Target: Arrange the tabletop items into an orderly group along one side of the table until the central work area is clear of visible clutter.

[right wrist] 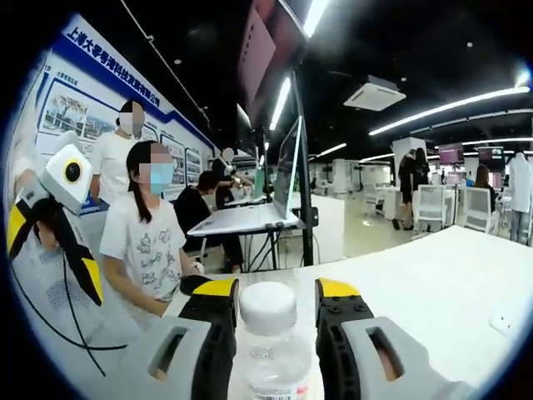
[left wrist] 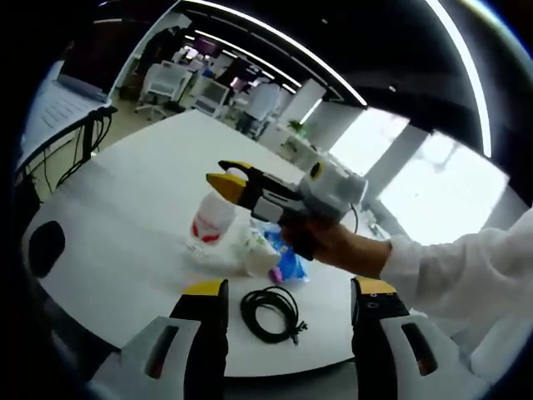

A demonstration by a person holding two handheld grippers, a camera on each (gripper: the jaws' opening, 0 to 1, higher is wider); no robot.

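A clear plastic bottle (right wrist: 268, 333) with a white cap stands between the jaws of my right gripper (right wrist: 275, 288), which is shut on its top. In the left gripper view the same bottle (left wrist: 212, 223) shows a red label and stands on the white table (left wrist: 141, 179), with the right gripper (left wrist: 229, 177) reaching in level from the right, held by a hand. My left gripper (left wrist: 290, 287) is open and holds nothing. A coiled black cable (left wrist: 270, 312) lies just beyond it. The left gripper (right wrist: 54, 254) also appears open at the left of the right gripper view.
Beside the bottle lie crumpled white wrapping (left wrist: 256, 248) and a blue packet (left wrist: 289, 263). A black round object (left wrist: 46, 247) sits at the table's left edge. Seated people (right wrist: 141, 237) and a laptop (right wrist: 241, 218) are beyond the table (right wrist: 433, 283). Office chairs (left wrist: 166, 83) stand behind.
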